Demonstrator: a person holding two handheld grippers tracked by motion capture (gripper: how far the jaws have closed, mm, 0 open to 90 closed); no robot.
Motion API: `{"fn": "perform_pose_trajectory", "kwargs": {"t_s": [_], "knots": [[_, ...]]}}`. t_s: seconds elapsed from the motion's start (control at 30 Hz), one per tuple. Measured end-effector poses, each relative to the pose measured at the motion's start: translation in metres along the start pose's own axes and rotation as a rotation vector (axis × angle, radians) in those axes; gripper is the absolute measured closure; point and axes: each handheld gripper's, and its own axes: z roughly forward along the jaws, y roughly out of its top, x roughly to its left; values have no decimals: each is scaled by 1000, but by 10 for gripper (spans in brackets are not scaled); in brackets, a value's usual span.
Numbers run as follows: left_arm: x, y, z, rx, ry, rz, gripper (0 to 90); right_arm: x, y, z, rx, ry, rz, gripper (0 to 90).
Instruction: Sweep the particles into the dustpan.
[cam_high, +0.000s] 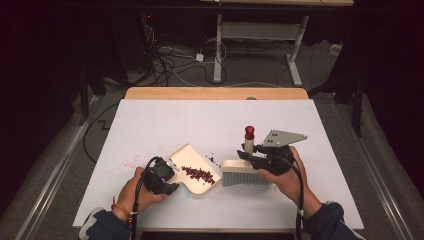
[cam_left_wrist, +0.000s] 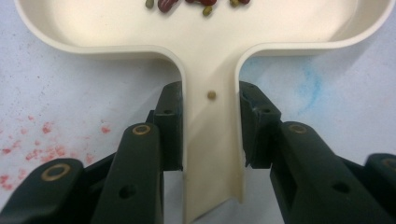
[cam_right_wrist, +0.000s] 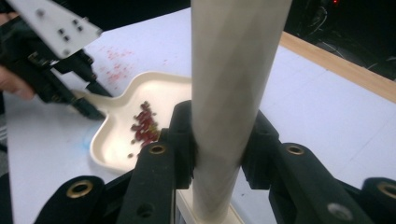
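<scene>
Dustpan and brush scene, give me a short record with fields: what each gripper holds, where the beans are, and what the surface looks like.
left gripper: shut on the dustpan handle
right gripper: shut on the brush handle, held upright
brush position: bristles down on the sheet, at the dustpan's open edge
beans: mostly piled in the dustpan; a few loose ones lie beyond it
surface: white sheet with reddish stains

White tabletop (cam_high: 165, 120) with a bare wood strip along its far edge (cam_high: 215, 93). A cream dustpan (cam_high: 197, 172) lies flat on it near the front centre, holding dark red beans (cam_high: 198, 173). Just right of the pan, a white-bristled brush (cam_high: 243, 174) rests on the surface. A few loose beans (cam_high: 213, 159) lie between them. Faint reddish stains (cam_high: 131, 162) mark the sheet left of the pan.
</scene>
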Motion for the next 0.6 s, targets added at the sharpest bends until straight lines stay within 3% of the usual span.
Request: {"fn": "perform_pose_trajectory", "kwargs": {"t_s": [0.13, 0.23, 0.47, 0.6], "knots": [[0, 1, 0, 4, 2, -1, 635, -6, 6, 5, -28, -55, 5, 699], [-1, 1, -1, 5, 3, 0, 635, -9, 10, 8, -66, -63, 24, 699], [-3, 3, -1, 10, 0, 8, 635, -14, 13, -7, -116, -130, 46, 699], [-4, 5, -1, 16, 2, 10, 635, -17, 8, -8, -140, -213, 65, 698]]}}
